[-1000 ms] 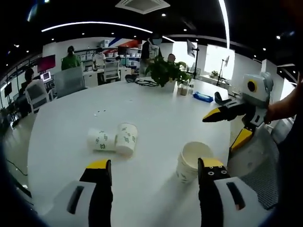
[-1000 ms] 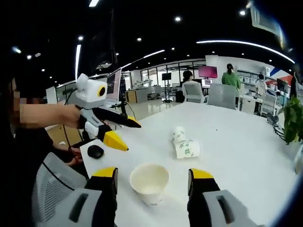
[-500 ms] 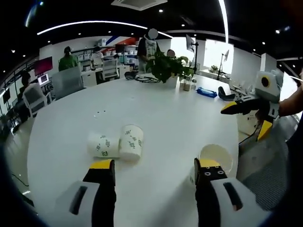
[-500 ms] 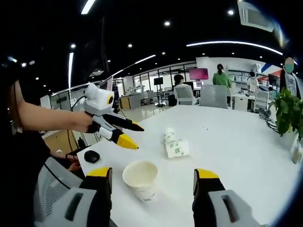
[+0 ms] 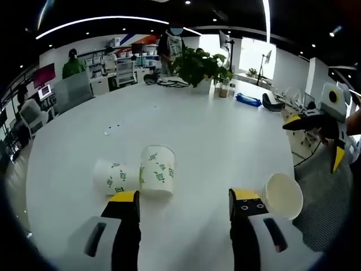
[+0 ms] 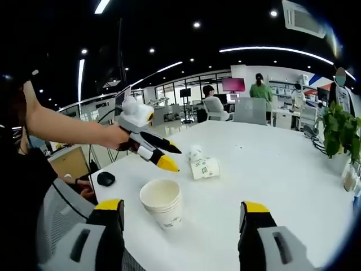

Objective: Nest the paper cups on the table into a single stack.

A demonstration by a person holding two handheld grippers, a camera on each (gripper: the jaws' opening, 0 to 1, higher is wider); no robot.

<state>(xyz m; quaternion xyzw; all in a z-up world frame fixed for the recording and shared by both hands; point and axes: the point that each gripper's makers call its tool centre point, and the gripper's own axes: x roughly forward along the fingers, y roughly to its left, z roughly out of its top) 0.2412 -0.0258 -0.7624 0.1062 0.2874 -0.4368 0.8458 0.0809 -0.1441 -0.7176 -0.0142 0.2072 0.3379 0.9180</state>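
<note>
Two white paper cups with green print lie on their sides, touching, on the white round table (image 5: 197, 130): one (image 5: 110, 176) to the left, the other (image 5: 157, 169) beside it. They lie just beyond my left gripper (image 5: 184, 200), which is open and holds nothing. An upright nested stack of cups (image 5: 282, 195) stands near the table edge at the right. In the right gripper view the stack (image 6: 162, 202) stands between and ahead of my open right gripper (image 6: 182, 208). The left gripper (image 6: 172, 158) hovers open near the lying cups (image 6: 202, 165). The right gripper (image 5: 316, 141) is open off the table's edge.
A potted plant (image 5: 194, 65) and a blue item (image 5: 245, 100) stand at the far side of the table. A black mouse (image 6: 105, 178) lies on a side surface by a grey mesh chair (image 6: 56, 217). Office chairs, desks and people fill the background.
The left gripper has moved nearer to the two lying cups. In the right gripper view it now reaches farther over the table. Both stay open; the cups have not moved.
</note>
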